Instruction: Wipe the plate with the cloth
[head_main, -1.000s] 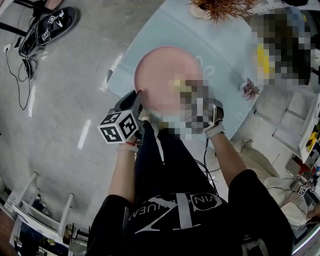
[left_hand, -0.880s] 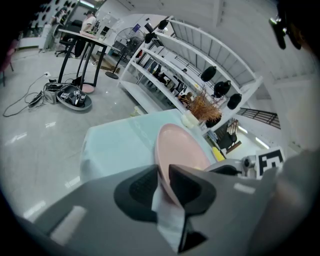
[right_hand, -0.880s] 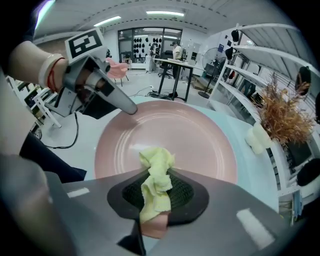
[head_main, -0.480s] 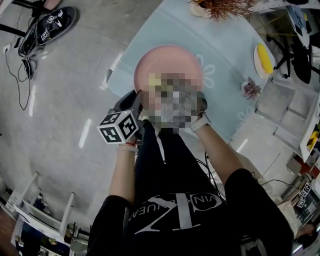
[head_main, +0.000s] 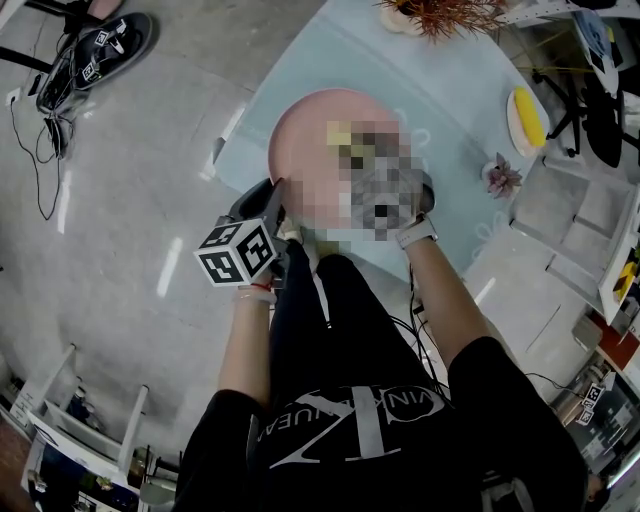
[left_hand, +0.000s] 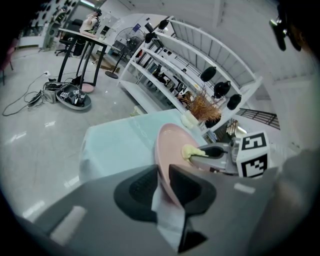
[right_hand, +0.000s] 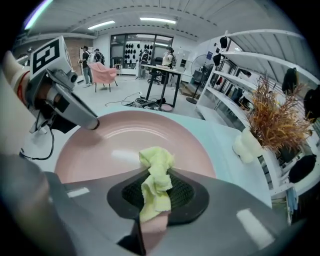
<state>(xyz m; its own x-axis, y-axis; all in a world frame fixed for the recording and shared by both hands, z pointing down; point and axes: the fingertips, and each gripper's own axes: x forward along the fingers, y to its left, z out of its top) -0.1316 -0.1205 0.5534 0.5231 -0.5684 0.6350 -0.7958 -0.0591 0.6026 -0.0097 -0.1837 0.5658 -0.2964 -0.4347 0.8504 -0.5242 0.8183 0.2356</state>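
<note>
The left claw (left_hand: 161, 172) is closed on the near rim of the round pink plate (left_hand: 172, 150), with the thin edge of the plate pinched between its two dark pads. The right claw (right_hand: 157, 192) is closed on a bunched pale yellow-green cloth (right_hand: 156, 165). A twist of the cloth sticks out past the jaws and lies against the plate's inner face, towards the side nearest the person. The plate sits over the pale blue-green glass worktop (head_main: 440, 90), close to the worktop's near edge. I cannot tell whether it rests flat or is lifted a little. A dried orange-brown plant (right_hand: 272, 120) stands beyond the plate's far right side, well apart from it.

The wiping looks under way, and much of the plate's face is glossy and bare.

Several things could go wrong from here:
- The cloth is held only as a narrow bunch, so a hard stroke could drag it out of the jaws.
- The same stroke could fold the cloth back and let the jaw tips scrape the glaze.
- The left claw holds only the rim, so downward or sideways pressure far from that hold could pivot the plate or slip it free.
- Because the plate is so close to the worktop's near edge, a slip there could send it off towards the floor.
</note>
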